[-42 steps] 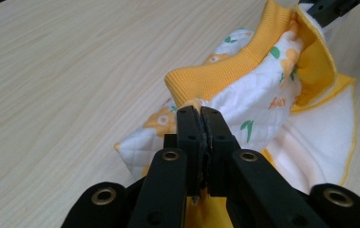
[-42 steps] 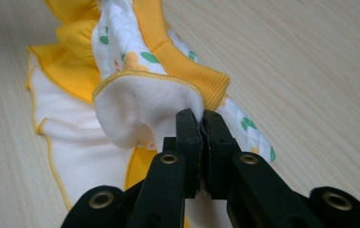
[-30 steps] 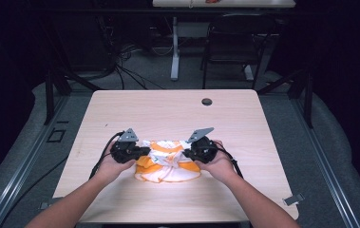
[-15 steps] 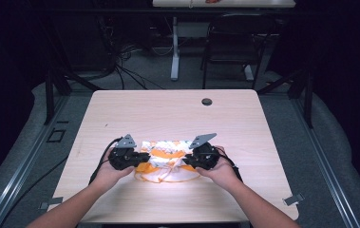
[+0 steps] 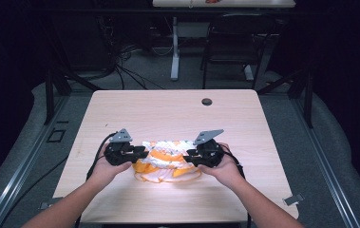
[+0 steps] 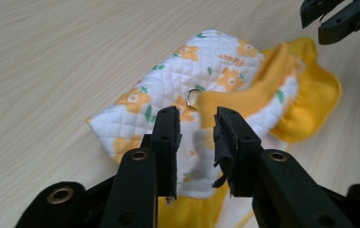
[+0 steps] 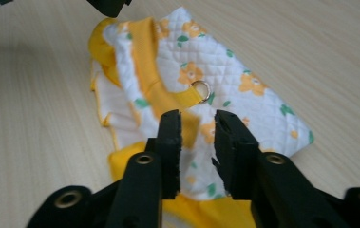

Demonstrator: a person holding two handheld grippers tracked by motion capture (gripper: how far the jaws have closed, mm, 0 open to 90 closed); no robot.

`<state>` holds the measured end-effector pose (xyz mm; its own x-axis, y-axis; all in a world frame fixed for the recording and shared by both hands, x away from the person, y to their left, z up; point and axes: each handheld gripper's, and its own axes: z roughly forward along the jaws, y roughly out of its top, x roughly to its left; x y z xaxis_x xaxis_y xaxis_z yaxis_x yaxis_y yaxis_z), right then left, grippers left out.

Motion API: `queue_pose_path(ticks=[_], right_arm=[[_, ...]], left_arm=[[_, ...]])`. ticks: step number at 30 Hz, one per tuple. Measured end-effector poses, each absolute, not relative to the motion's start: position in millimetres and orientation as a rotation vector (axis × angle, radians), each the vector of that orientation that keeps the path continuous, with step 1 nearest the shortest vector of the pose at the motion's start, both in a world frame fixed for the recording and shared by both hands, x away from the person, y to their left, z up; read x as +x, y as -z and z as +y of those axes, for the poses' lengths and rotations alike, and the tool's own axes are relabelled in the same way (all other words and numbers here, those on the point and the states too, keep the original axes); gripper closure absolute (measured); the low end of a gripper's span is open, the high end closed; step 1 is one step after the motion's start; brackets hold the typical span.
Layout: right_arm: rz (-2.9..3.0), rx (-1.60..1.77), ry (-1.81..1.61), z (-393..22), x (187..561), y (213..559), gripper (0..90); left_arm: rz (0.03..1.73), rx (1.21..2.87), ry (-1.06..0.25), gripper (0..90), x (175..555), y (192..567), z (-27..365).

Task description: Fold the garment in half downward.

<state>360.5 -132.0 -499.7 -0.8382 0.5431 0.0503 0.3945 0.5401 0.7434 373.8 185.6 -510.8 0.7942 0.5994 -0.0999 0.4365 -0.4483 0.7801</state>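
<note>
Both tools stand narrowly parted over a folded flowered garment (image 5: 167,160) lying near the worktop's (image 5: 177,114) 6 o'clock edge. Left tool (image 6: 196,124) sits at its 9 o'clock end, right tool (image 7: 197,124) at 3 o'clock. Best to pinch whole layers, clear of the metal ring (image 6: 193,98). Open room lies toward 12 o'clock.
</note>
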Motion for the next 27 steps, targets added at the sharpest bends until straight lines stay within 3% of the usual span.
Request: queue_pose_path(ticks=[3,5,7,12,27], right_arm=[[2.561,0.816,-1.167,-132,367,501,86.4],[2.561,0.833,-1.142,-132,371,504,89.7],[2.561,0.845,-1.131,-129,374,509,89.9],[2.584,0.852,-1.110,-122,378,520,90.0],[2.679,0.773,-1.122,-113,352,533,90.0]], left_arm=[[0.778,2.116,-0.249,72.9,377,513,184],[0.793,2.131,-0.255,77.0,380,518,181],[0.786,2.128,-0.244,83.7,380,518,180],[0.770,2.146,-0.192,89.8,379,521,176],[0.699,2.184,-0.126,90.0,354,530,175]])
